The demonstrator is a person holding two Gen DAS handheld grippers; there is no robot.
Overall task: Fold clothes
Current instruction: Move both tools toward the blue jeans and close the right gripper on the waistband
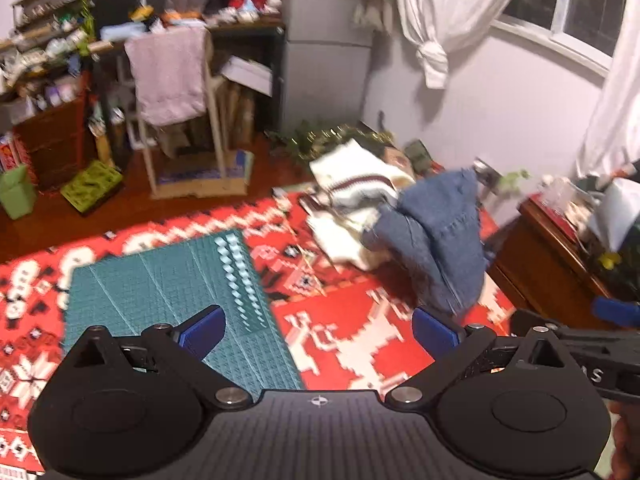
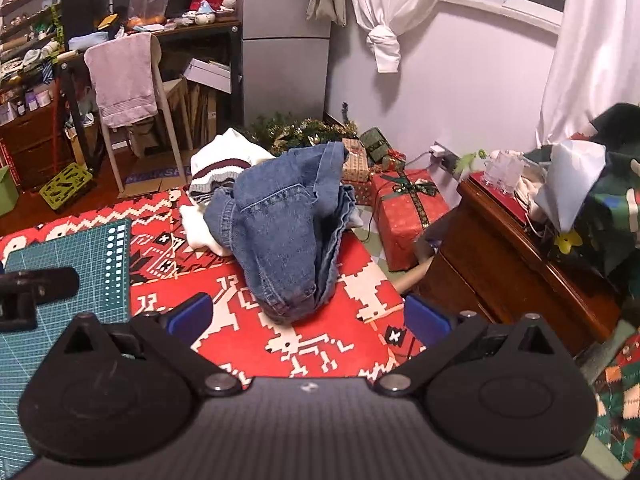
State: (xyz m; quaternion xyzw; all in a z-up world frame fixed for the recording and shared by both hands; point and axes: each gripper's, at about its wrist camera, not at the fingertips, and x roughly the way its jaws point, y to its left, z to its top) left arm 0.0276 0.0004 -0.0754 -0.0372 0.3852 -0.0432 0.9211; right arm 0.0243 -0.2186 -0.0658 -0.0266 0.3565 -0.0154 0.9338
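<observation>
While both grippers hung above the floor, the scene stood thus:

Left gripper (image 1: 318, 330): jaws spread wide, nothing between the blue pads (image 1: 204, 330); it hovered over the edge of the green cutting mat (image 1: 160, 280) and the red patterned rug (image 1: 352, 340).
Right gripper (image 2: 307, 318): released as well, its fingers apart and empty, pointed at the near end of the jeans.
Jeans (image 2: 280, 232): a crumpled blue denim heap on the rug, well ahead of both grippers, untouched and unfolded.
White sweater (image 2: 224, 164): bunched behind and partly under the jeans, with a dark stripe and grey ribbing showing.
Wrapped gift box (image 2: 408, 216): red paper with a dark ribbon, just right of the jeans, beside a wooden cabinet (image 2: 512, 264).
Chair (image 2: 128, 80): farther back, a pink towel draped over its backrest.
Left view: blurred.
</observation>
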